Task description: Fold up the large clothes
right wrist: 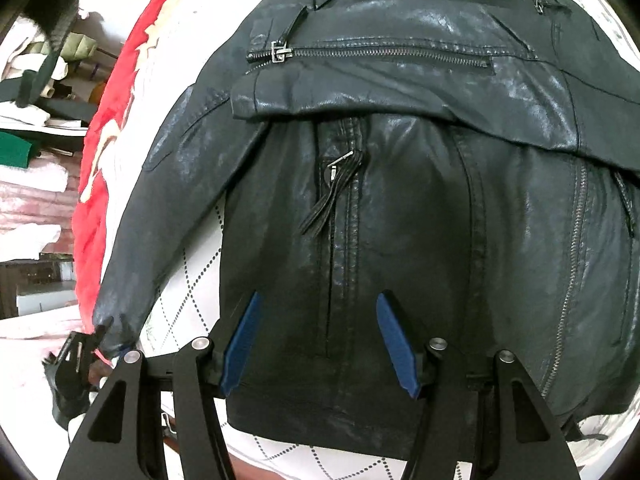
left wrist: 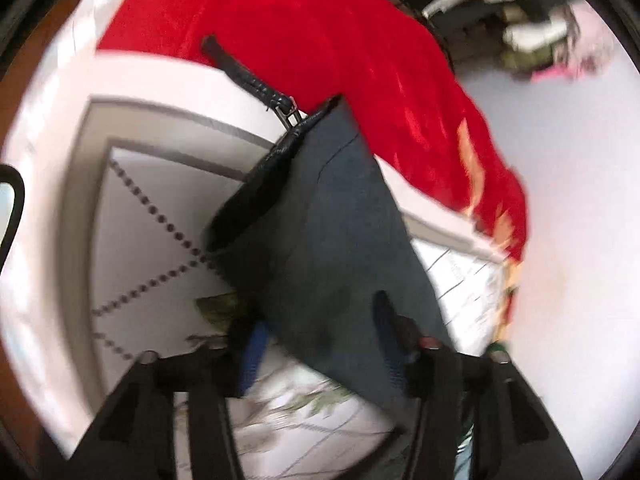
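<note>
A black leather jacket [right wrist: 400,200] lies front up on a white quilted bed cover [right wrist: 188,264], one sleeve folded across its chest. My right gripper [right wrist: 318,338] is open, its blue pads [right wrist: 242,344] hovering over the jacket's hem. The other sleeve runs down to the lower left, where my left gripper [right wrist: 74,354] holds its cuff. In the left wrist view the left gripper [left wrist: 320,332] is closed on the jacket sleeve [left wrist: 320,220], which hangs lifted over the bed; the view is blurred.
A red patterned blanket [left wrist: 320,32] lies along the bed's far edge and shows in the right wrist view [right wrist: 108,128]. Beyond it are shelves with piled clothes [right wrist: 36,92] and a pale floor [left wrist: 568,160].
</note>
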Available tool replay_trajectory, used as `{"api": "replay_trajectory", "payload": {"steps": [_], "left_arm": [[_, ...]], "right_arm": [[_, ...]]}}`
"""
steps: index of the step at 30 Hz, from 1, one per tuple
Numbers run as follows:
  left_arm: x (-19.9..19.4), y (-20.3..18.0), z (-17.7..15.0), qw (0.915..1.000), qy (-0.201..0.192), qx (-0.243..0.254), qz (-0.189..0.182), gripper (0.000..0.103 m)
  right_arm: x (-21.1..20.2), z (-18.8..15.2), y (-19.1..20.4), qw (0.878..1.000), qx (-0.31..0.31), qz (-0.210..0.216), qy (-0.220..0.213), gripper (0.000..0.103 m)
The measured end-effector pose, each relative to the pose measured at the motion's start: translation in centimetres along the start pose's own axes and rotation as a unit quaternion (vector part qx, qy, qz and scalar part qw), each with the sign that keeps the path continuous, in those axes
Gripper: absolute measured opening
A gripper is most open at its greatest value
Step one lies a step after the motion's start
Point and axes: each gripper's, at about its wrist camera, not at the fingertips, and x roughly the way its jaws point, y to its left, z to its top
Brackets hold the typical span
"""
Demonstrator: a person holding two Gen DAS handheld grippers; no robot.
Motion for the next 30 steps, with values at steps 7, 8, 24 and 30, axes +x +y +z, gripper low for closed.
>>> {"api": "replay_trajectory", "payload": {"steps": [7,8,24,30], "left_arm": [[2.9,-4.8,1.7,0.9896,-0.053,0.086,0.102,0.005],[3.4,-5.9,1.7,0.9861,-0.06,0.102,0.116,0.005],[-0.3,-32.1,-11.6,0.8943,-0.17,0.408,0.067,0.001],[0.7,-39.8,-25.2,0.8487,-0.12,0.515,0.001,0.001]], "right_arm": [[1.1,1.0,0.3,1.0,0.018,-0.022,-0.007,0.062],[1.1,1.3,0.4,0.999,0.017,-0.037,-0.014,0.062],[-1.9,11.2,-0.8,0.975,0.039,-0.161,-0.148,0.085],[-5.6,11.5,-7.3,0.978,0.097,-0.103,-0.151,0.085]]}}
